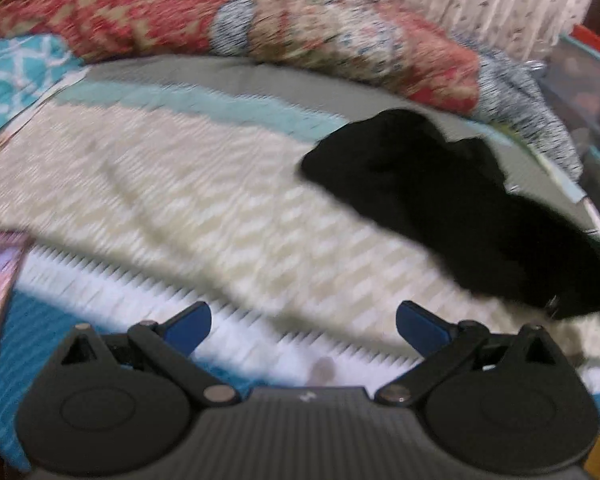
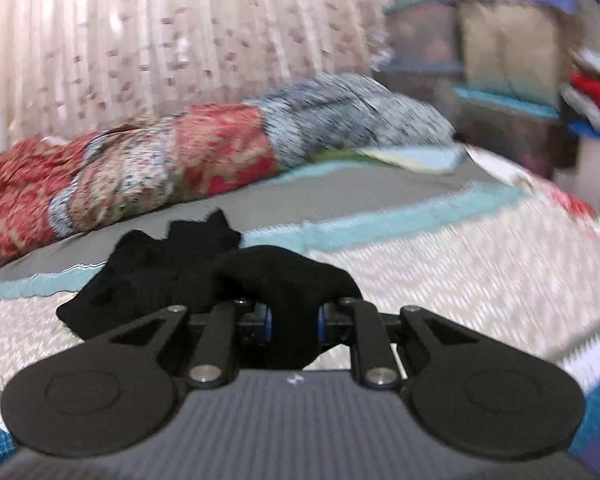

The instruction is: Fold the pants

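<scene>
The black pants (image 1: 440,204) lie bunched on the cream patterned bedspread (image 1: 160,184), stretching from the middle toward the right edge of the left wrist view. My left gripper (image 1: 303,330) hovers over the bedspread to the left of them, blue fingers spread wide with nothing between. In the right wrist view, the right gripper (image 2: 295,320) is shut on a fold of the black pants (image 2: 284,280), and the cloth bulges up over its jaws and hangs below them. The rest of the pants (image 2: 160,272) trails off to the left on the bed.
A rolled red and blue patterned quilt (image 1: 300,36) lies along the far side of the bed, before a pale pleated curtain (image 2: 180,40). Stacked plastic storage bins (image 2: 500,92) stand at the right. A teal patterned cloth (image 1: 16,76) sits at the far left.
</scene>
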The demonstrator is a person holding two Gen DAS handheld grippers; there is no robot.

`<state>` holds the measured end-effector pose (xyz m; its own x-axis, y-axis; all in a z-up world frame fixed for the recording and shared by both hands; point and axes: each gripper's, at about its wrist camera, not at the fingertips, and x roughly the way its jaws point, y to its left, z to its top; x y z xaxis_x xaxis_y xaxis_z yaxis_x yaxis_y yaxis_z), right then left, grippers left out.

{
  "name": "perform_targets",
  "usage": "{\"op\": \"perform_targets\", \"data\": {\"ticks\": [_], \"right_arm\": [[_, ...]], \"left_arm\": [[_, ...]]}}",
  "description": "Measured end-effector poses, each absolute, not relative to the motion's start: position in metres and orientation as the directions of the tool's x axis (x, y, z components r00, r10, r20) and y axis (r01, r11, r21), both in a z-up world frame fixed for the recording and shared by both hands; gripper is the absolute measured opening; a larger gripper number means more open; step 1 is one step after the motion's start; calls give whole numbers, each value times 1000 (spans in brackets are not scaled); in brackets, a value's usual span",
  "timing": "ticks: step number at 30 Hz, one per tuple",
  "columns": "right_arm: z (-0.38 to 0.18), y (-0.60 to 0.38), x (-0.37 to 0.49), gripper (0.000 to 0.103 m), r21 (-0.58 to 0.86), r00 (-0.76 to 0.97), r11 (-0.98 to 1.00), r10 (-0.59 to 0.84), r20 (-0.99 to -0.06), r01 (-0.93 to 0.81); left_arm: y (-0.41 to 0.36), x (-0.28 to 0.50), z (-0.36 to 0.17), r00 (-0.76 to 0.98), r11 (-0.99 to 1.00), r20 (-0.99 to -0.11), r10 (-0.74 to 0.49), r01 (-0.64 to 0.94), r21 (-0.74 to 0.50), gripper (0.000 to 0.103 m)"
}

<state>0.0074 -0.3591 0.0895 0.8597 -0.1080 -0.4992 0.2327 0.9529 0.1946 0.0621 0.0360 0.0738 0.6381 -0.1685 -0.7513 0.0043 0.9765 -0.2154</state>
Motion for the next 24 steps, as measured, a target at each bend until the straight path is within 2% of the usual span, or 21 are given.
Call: {"op": "perform_targets", "data": {"ticks": [3,5,7,9,11,13,15,17,18,20,22,23,24], "right_arm": [[77,-364,-4,21,241,845,935,-100,-525,260],[81,-368,-22,21,226,862,931,-149,-485,288],[94,-377,-32,21,154,872,923,-265,-410,353],[103,-398,-36,21,141,856,889,-360,-370,435],[103,-422,-33,26,178,833,858,-386,-396,482],[96,-440,-23,27,221,820,852,-337,-462,474],[81,-445,-13,34,279,811,853,-247,-531,442],[61,-447,-8,62,344,801,835,-177,-572,430],[55,-444,-14,67,358,802,825,-178,-571,438],[44,-441,-18,83,358,797,811,-204,-569,463],[37,-444,-12,87,353,777,802,-205,-595,482],[33,-446,-8,87,359,768,796,-194,-610,487],[30,-450,-13,87,370,765,790,-184,-618,489]], "left_arm": [[7,89,75,615,968,-757,-220,40,-249,102],[-7,96,73,609,961,-751,-254,74,-265,102],[-20,110,72,616,970,-752,-234,95,-224,102],[-24,129,68,634,987,-757,-156,74,-142,103],[-19,153,61,617,993,-780,-102,14,-118,103],[-8,176,50,576,983,-811,-107,-60,-173,103],[1,194,37,536,958,-829,-156,-124,-260,103],[1,211,21,497,926,-837,-230,-153,-345,103],[-3,217,13,475,917,-842,-254,-157,-365,103],[-16,225,-3,443,924,-863,-242,-165,-344,103],[-31,228,-5,468,949,-868,-165,-164,-269,101],[-40,228,-3,482,961,-866,-130,-154,-230,88],[-46,228,2,490,969,-866,-96,-152,-194,60]]}}
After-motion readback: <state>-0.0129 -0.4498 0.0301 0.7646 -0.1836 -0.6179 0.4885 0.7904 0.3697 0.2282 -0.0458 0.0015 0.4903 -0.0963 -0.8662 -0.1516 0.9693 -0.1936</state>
